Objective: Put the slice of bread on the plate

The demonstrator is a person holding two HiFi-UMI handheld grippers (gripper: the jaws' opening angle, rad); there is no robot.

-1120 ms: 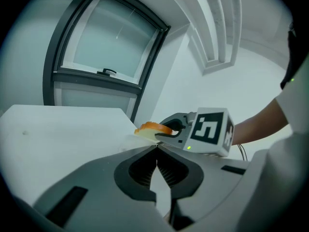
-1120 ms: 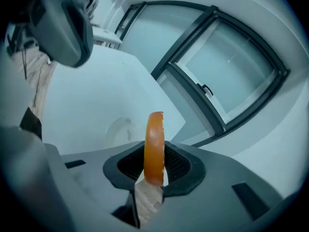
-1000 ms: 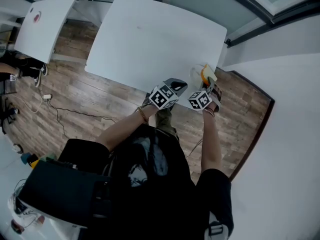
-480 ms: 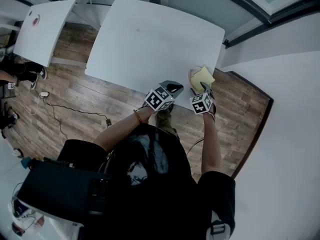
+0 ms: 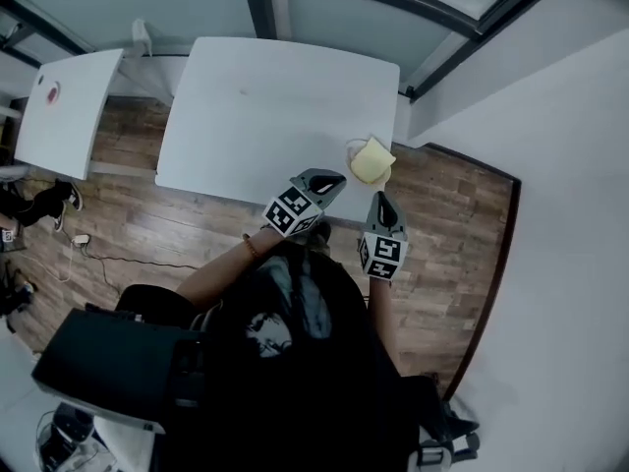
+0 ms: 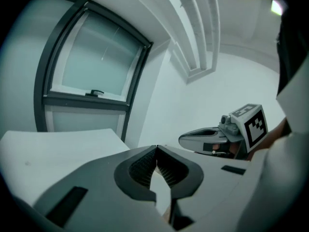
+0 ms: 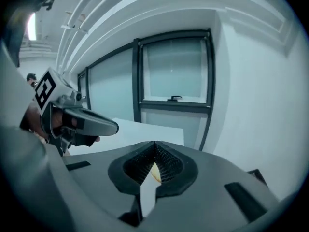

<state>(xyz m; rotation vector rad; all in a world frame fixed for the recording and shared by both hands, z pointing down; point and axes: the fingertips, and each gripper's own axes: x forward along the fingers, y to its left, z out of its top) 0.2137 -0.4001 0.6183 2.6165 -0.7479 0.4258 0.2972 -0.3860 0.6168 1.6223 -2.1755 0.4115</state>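
The pale yellow, roughly square slice of bread (image 5: 371, 160) lies flat on a small round white plate (image 5: 352, 149) near the right front corner of the white rectangular desk (image 5: 265, 106). In the head view the slice is turned corner-on like a diamond. It covers most of the plate, so only a crescent of white rim shows on the left. Its surface looks even and smooth, slightly darker along the lower edge.

The right gripper (image 5: 380, 198) is held off the desk's front edge, over the brown wooden floor (image 5: 442, 224). It points toward the plate and is near the bread but apart from it. In the right gripper view its jaws (image 7: 155, 145) are closed tip to tip with nothing clamped. A thin sliver of pale yellow (image 7: 154, 172) shows through the slot below the tips, beyond them.

The left gripper (image 5: 334, 177) hovers at the desk's front edge, just left of the plate and not touching it. In its own view the ribbed jaws (image 6: 156, 150) meet at the tips and are empty, and the right gripper's grey body (image 6: 207, 137) shows off to the side.

A second white desk (image 5: 69, 116) stands well to the left, and a dark-framed window (image 7: 176, 76) is set in the wall ahead.
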